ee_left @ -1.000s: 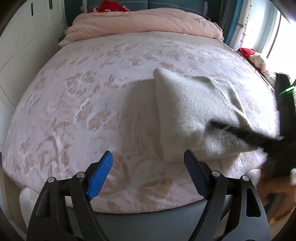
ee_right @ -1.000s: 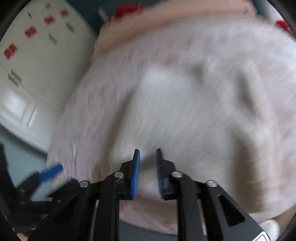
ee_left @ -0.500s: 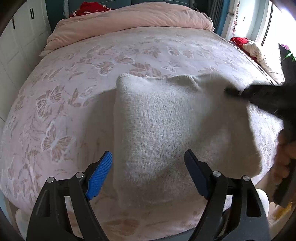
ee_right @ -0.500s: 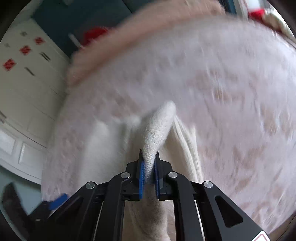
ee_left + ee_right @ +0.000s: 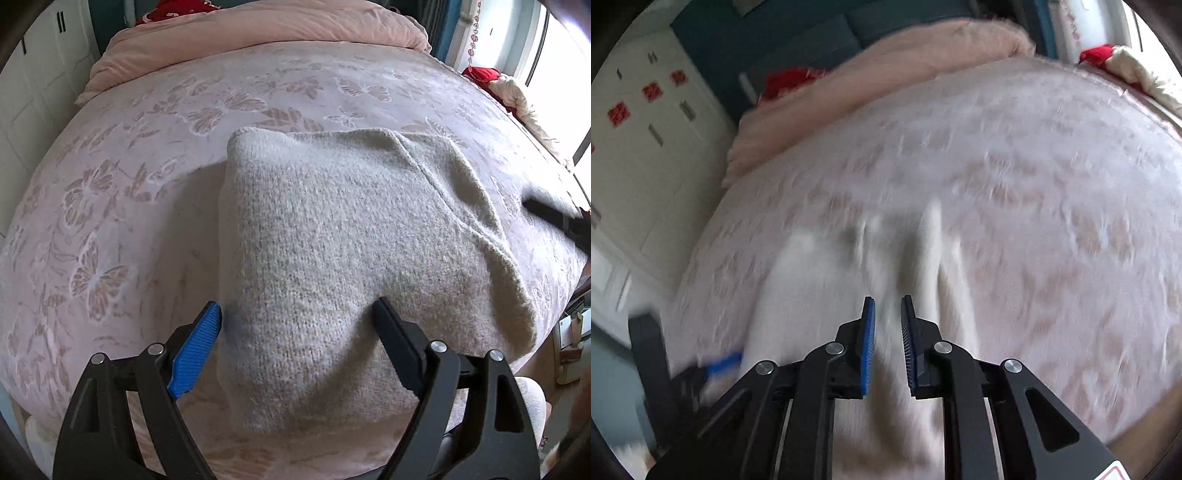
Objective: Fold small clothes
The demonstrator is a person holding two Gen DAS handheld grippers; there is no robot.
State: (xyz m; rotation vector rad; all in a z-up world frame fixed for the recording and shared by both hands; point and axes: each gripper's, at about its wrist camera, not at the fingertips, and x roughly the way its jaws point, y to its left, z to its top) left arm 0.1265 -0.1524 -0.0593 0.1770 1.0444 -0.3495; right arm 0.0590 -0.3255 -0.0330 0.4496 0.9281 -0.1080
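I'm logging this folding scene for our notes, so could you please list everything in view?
Knit garment: one, pale grey, partly folded, near bed edge.
Bedspread: one, pink butterfly print, covers bed.
Duvet: one, pink, bunched at far end.
Red cloth: one, behind duvet.
Wardrobe: white, red stickers, left.
Left gripper: black, blue pad, open over garment.
Right gripper: black, blue pads, narrowly open, holding nothing.

A bed [image 5: 155, 206] fills both views, its pink cover printed with pale butterflies. A pink duvet [image 5: 258, 33] lies bunched along its far edge, red cloth [image 5: 173, 9] behind that. White cupboards [image 5: 646, 155] with red stickers stand past the left edge. A red and cream bundle [image 5: 506, 86] sits near the far right corner.
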